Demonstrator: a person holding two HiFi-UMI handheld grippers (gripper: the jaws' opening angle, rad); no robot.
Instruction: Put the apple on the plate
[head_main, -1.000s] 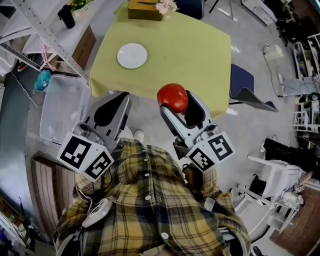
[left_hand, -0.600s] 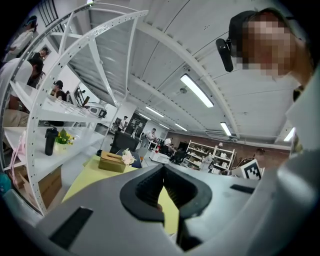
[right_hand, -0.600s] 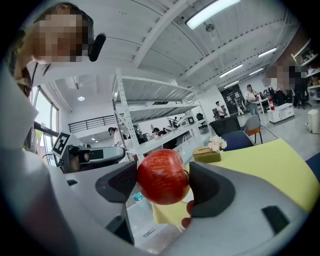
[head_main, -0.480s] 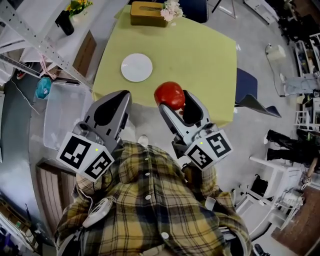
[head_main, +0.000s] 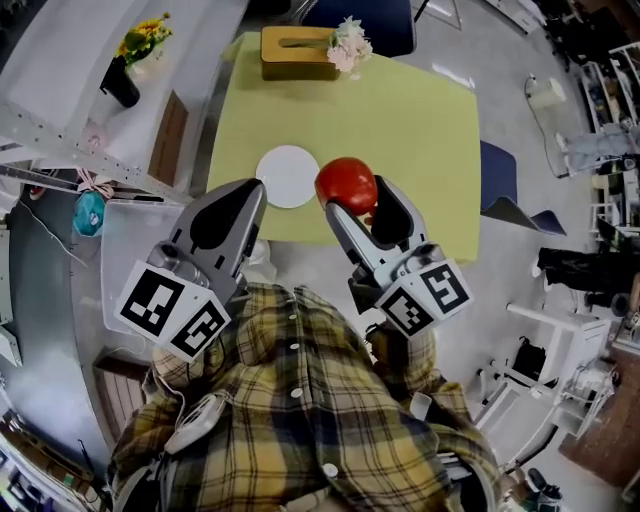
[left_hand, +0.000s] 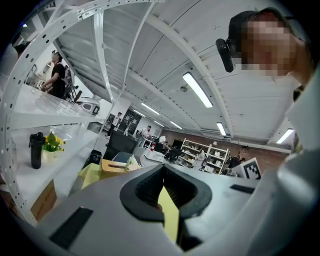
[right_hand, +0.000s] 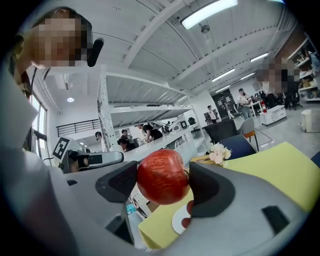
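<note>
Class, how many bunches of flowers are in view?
2: yellow flowers in a black vase on the white shelf; pale flowers beside the wooden box on the yellow table. Others may be hidden.

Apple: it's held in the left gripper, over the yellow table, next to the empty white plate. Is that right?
Not quite. The apple sits between the jaws of the right gripper, not the left, as the right gripper view shows. The left gripper holds nothing. The rest stands: in the head view the apple is over the yellow table, next to the empty white plate.
</note>
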